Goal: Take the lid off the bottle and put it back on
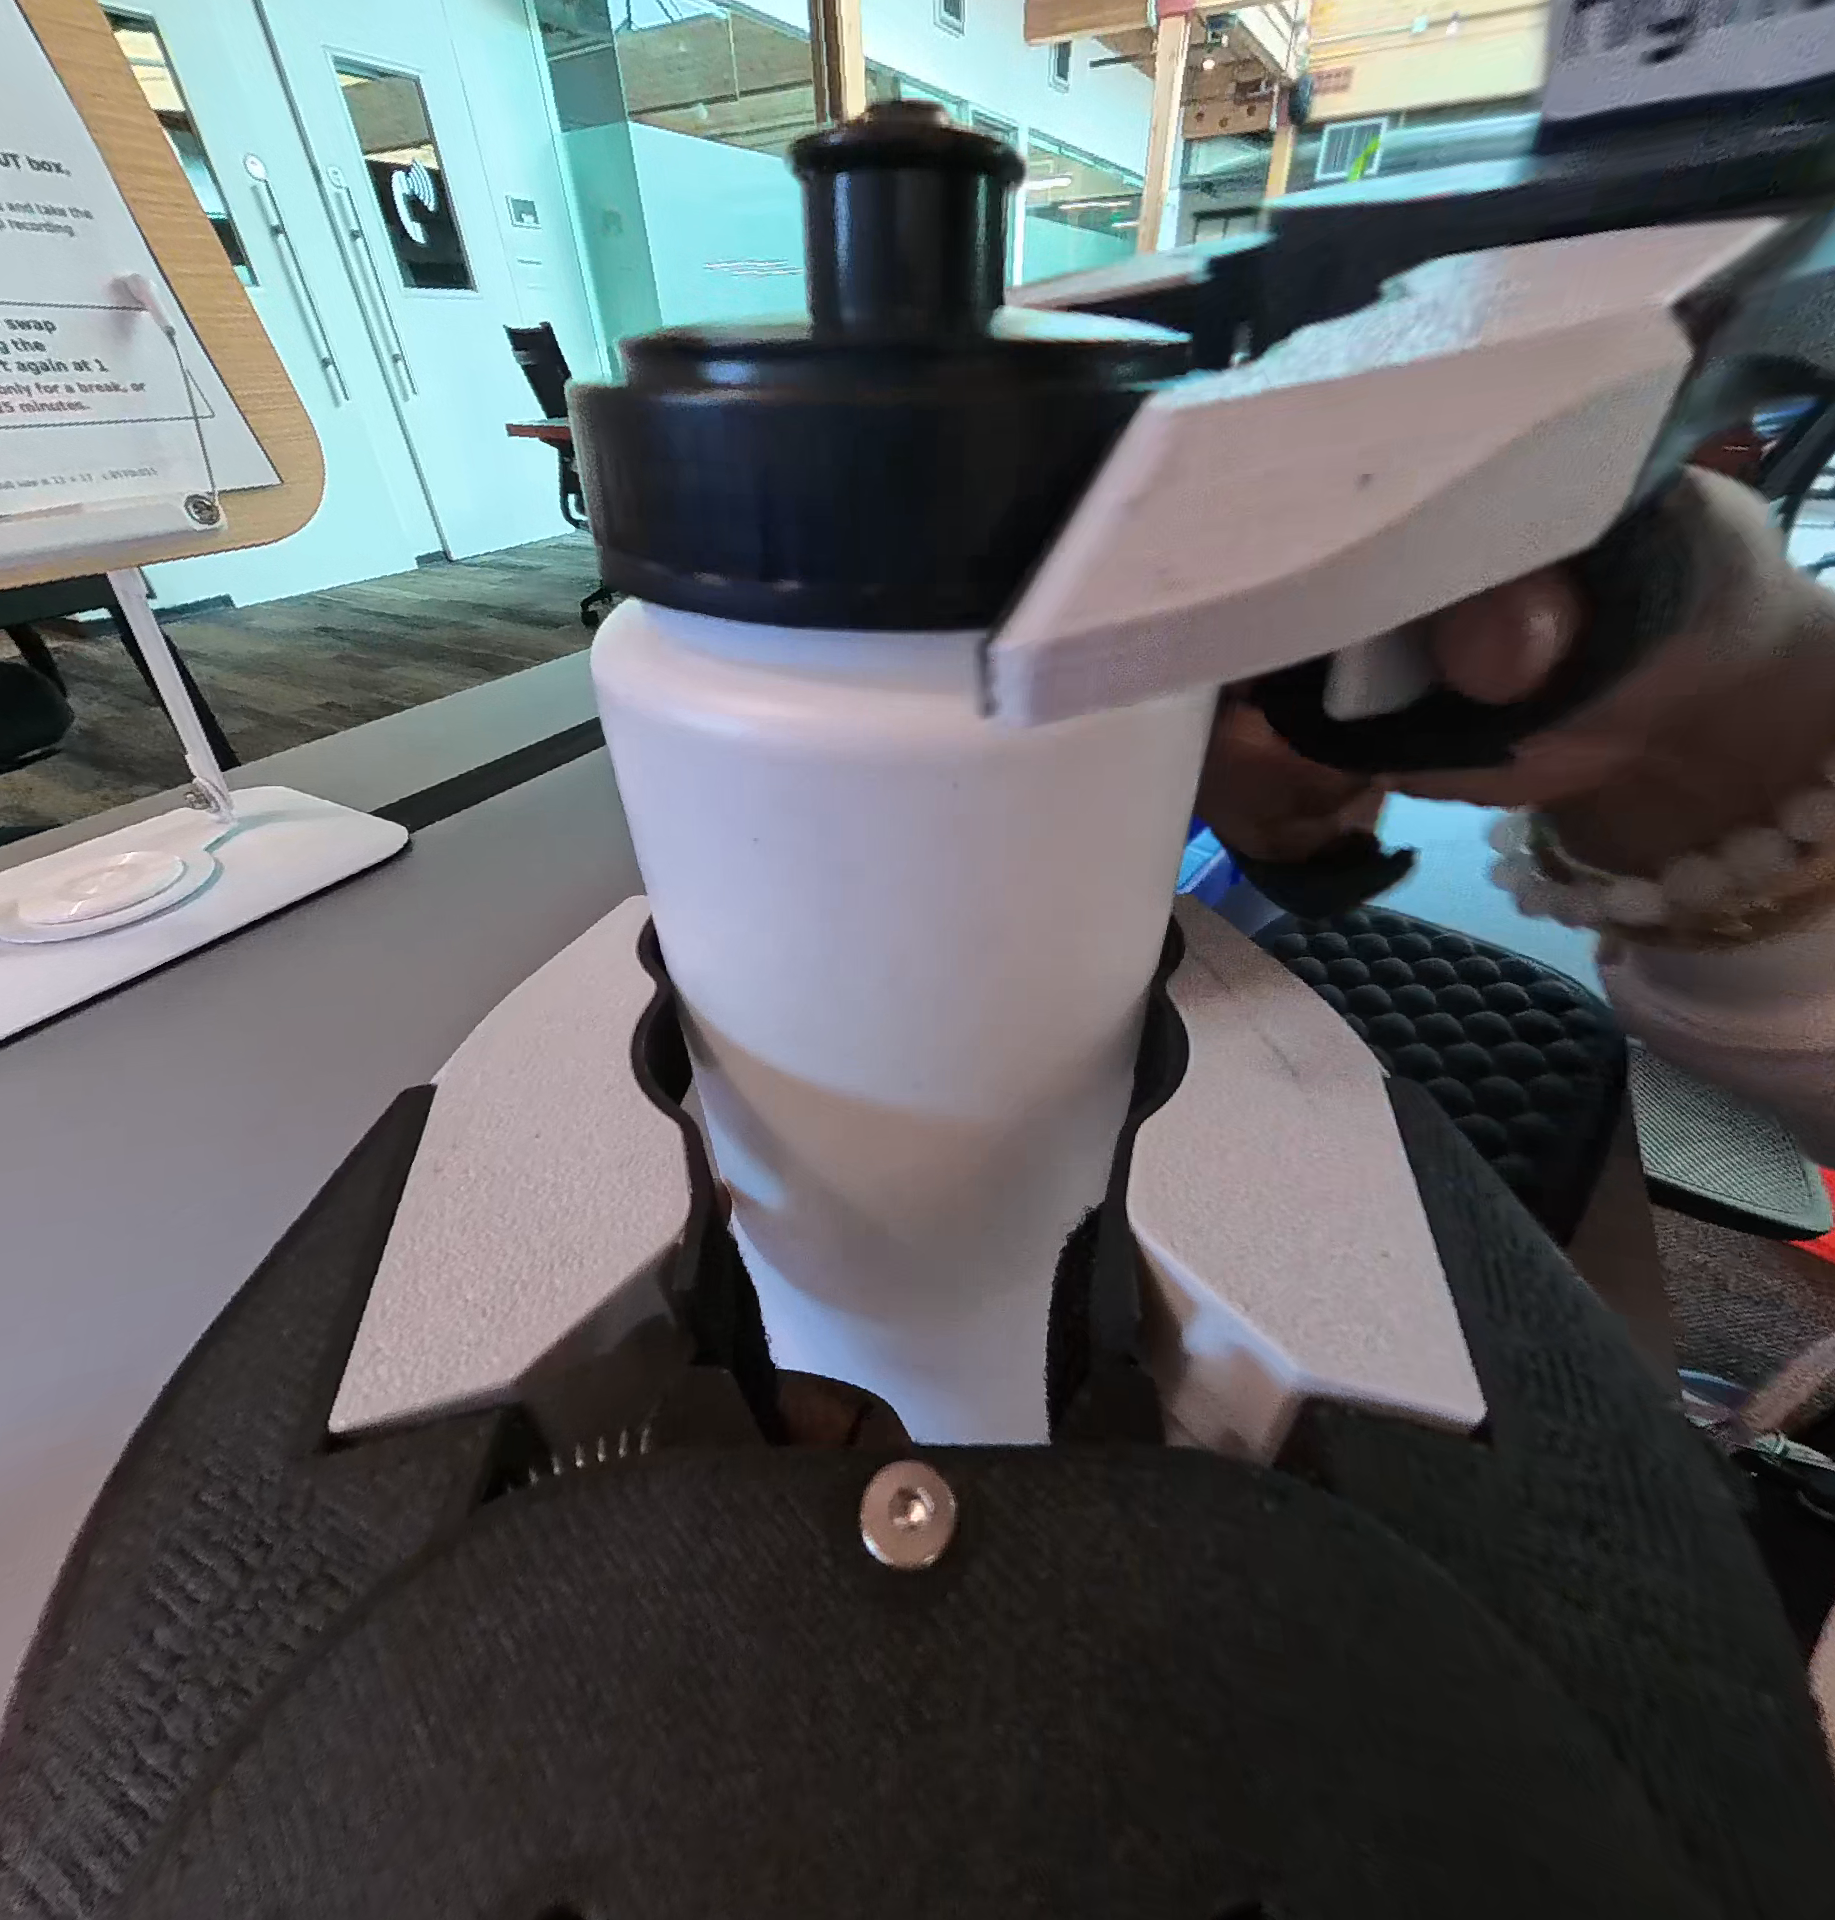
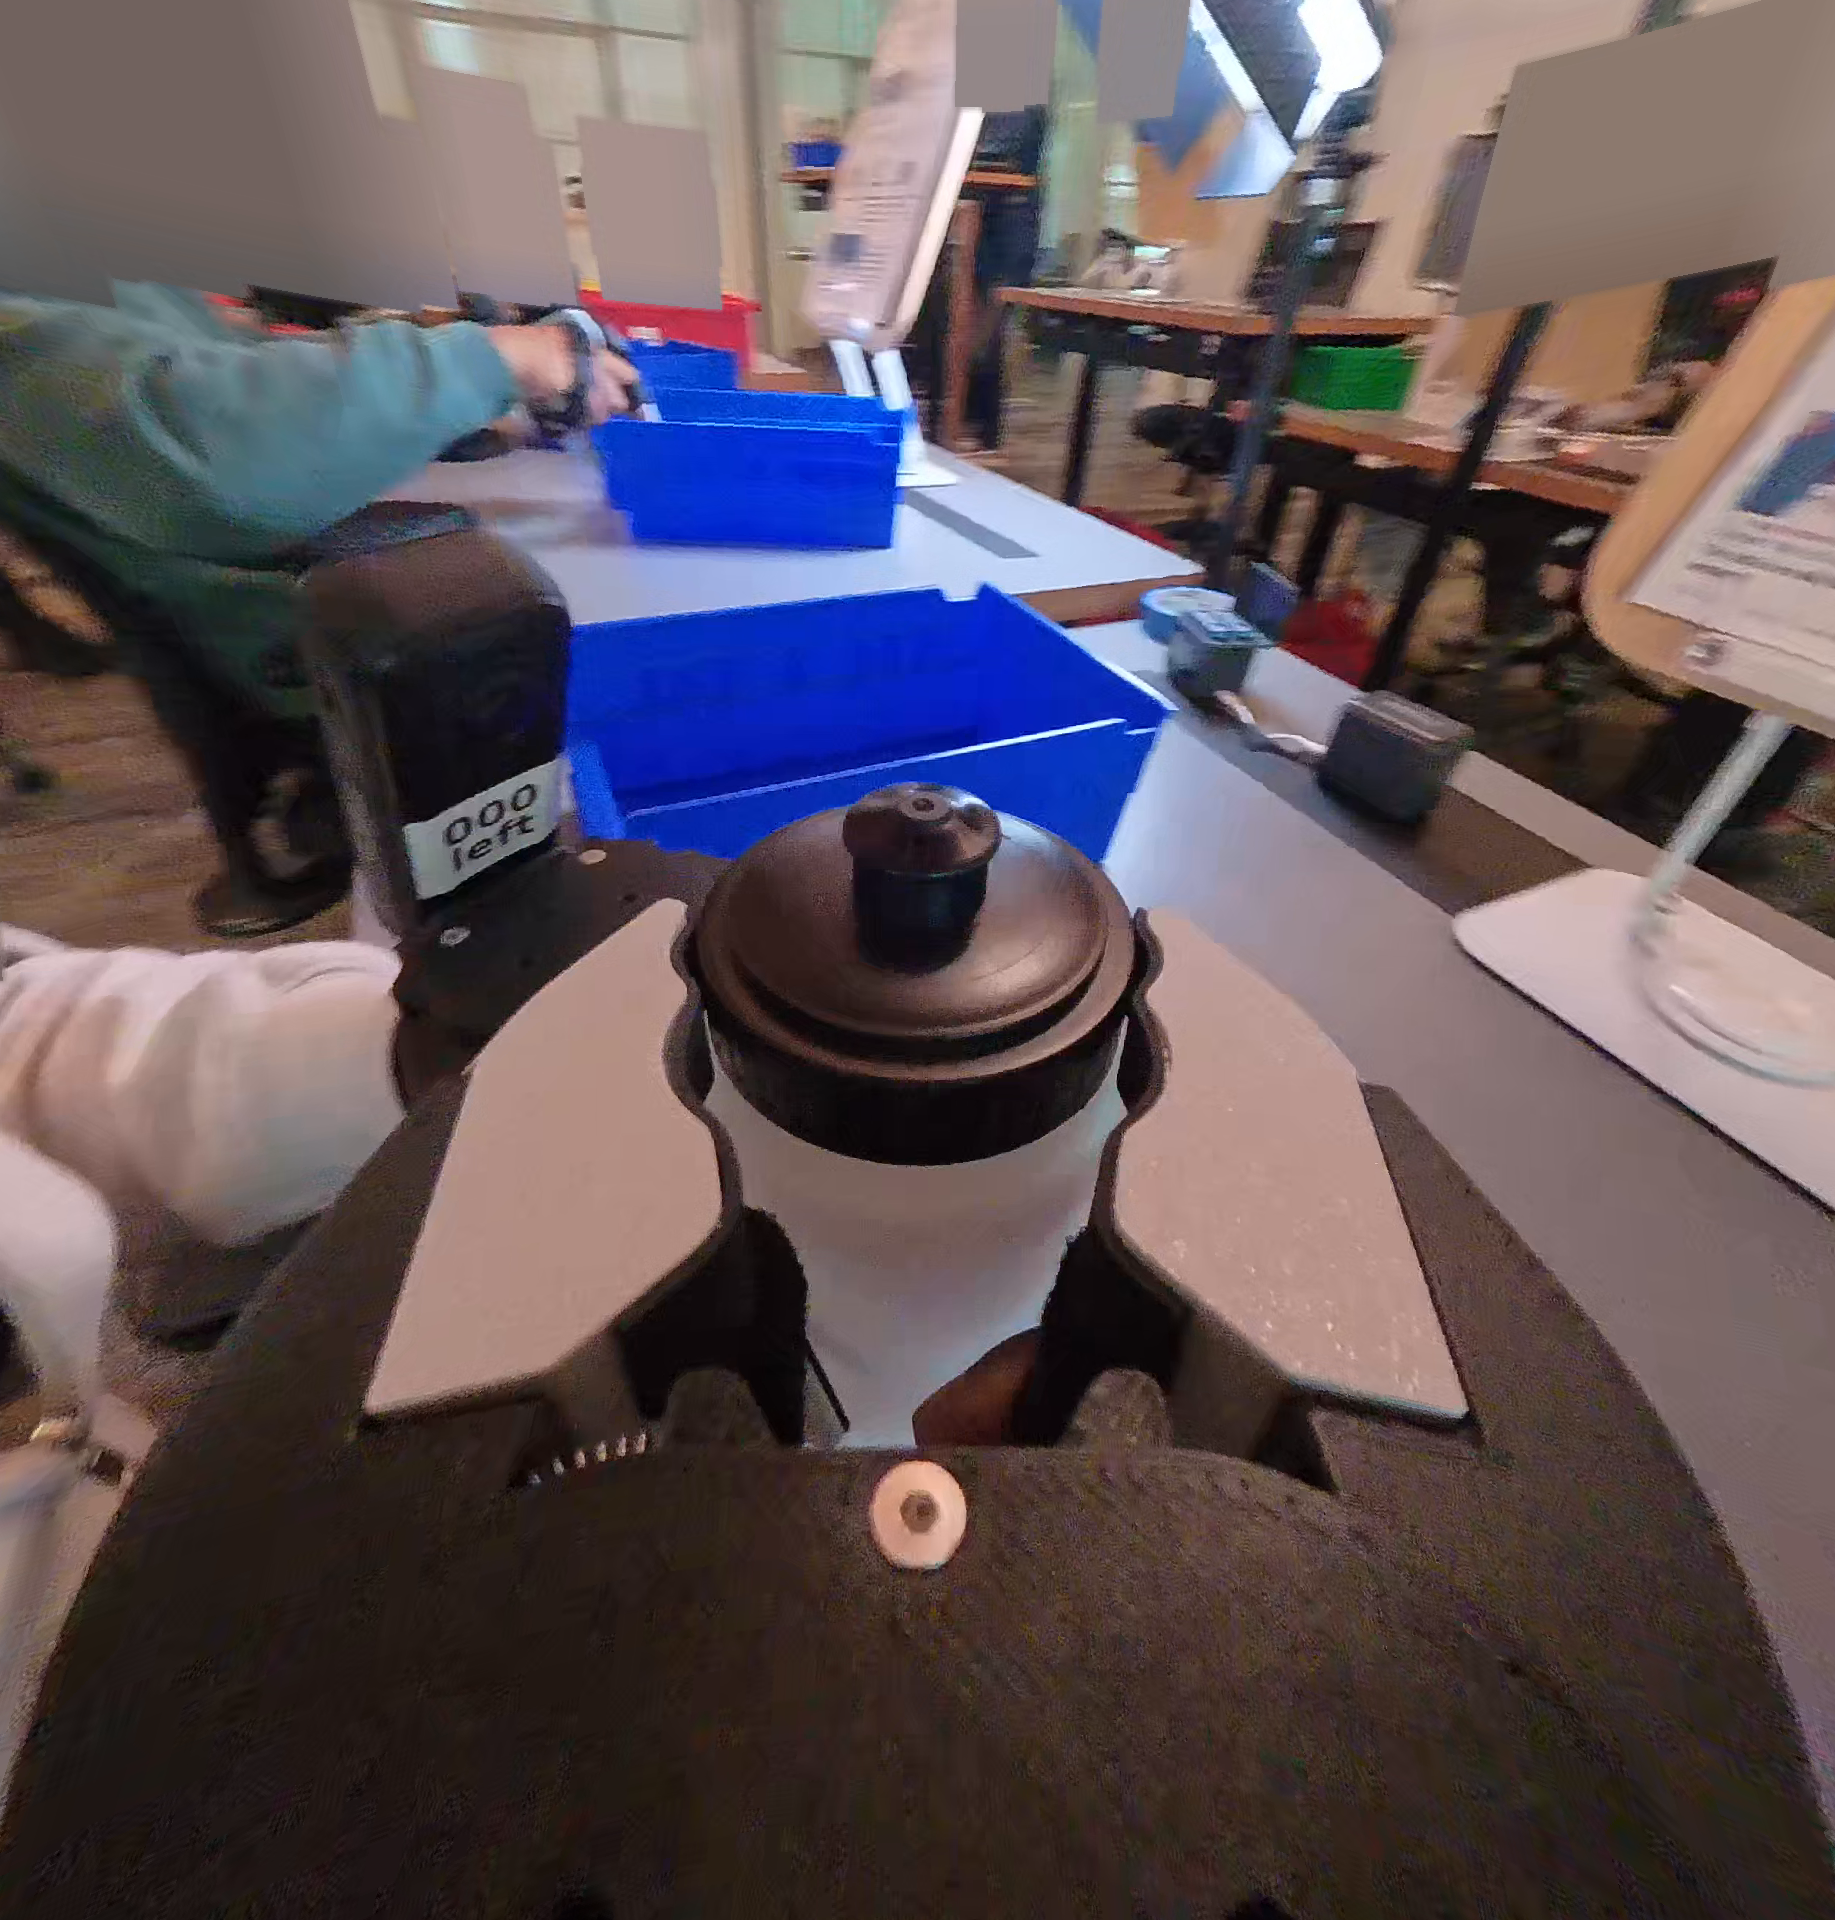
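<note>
At the centre of both frames stands the white bottle (image 1: 892,883); the left gripper (image 1: 908,1049) is clamped on its body, while the right gripper (image 2: 918,1029) is clamped on the black lid (image 2: 913,997), which sits on the bottle.

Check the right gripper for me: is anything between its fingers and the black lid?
Nothing visible. The right gripper already has a finger on each side of the lid, which sits on the white bottle. The left gripper clamps the bottle body lower down.
</note>
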Action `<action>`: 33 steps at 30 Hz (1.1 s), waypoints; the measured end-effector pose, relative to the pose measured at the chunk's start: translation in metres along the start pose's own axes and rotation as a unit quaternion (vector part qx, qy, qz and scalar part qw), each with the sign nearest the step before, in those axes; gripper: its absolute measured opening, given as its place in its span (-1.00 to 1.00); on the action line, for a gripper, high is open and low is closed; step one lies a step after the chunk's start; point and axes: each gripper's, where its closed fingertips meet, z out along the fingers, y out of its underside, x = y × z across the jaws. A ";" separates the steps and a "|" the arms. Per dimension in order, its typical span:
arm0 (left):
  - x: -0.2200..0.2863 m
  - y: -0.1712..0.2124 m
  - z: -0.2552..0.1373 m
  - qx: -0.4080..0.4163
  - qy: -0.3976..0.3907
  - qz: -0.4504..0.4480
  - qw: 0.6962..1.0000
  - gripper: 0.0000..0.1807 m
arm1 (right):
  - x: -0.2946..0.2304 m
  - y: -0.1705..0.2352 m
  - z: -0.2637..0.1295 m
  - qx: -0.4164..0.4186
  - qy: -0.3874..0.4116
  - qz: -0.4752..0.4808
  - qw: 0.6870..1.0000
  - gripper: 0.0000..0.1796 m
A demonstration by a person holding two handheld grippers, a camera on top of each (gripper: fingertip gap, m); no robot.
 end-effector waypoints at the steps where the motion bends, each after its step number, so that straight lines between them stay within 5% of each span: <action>1: 0.001 0.000 -0.001 0.000 0.000 0.003 1.000 -0.05 | 0.001 0.000 -0.001 0.002 0.050 0.001 0.999 -0.14; 4: 0.001 0.000 -0.002 0.003 -0.003 0.005 1.000 -0.05 | 0.001 0.004 0.000 -0.015 0.095 -0.015 0.995 -0.12; 8: 0.000 0.000 0.000 0.004 0.006 -0.003 1.000 -0.05 | -0.014 0.002 -0.004 -0.032 -0.064 -0.001 0.997 0.16; 16: 0.001 0.000 -0.001 0.005 0.014 -0.004 1.000 -0.05 | -0.013 -0.015 -0.012 0.047 -0.266 -0.065 0.961 -0.24; 20: 0.000 0.000 -0.001 0.003 0.007 -0.004 1.000 -0.04 | -0.010 -0.017 -0.010 0.062 -0.210 -0.042 0.975 -0.24; 27: 0.005 0.001 0.000 -0.003 0.010 -0.004 1.000 -0.04 | -0.003 -0.017 -0.015 0.055 0.075 -0.003 0.996 -0.26; 33: 0.003 0.001 0.001 -0.005 0.006 -0.008 1.000 -0.05 | -0.011 -0.014 -0.034 0.057 0.121 0.005 0.991 -0.28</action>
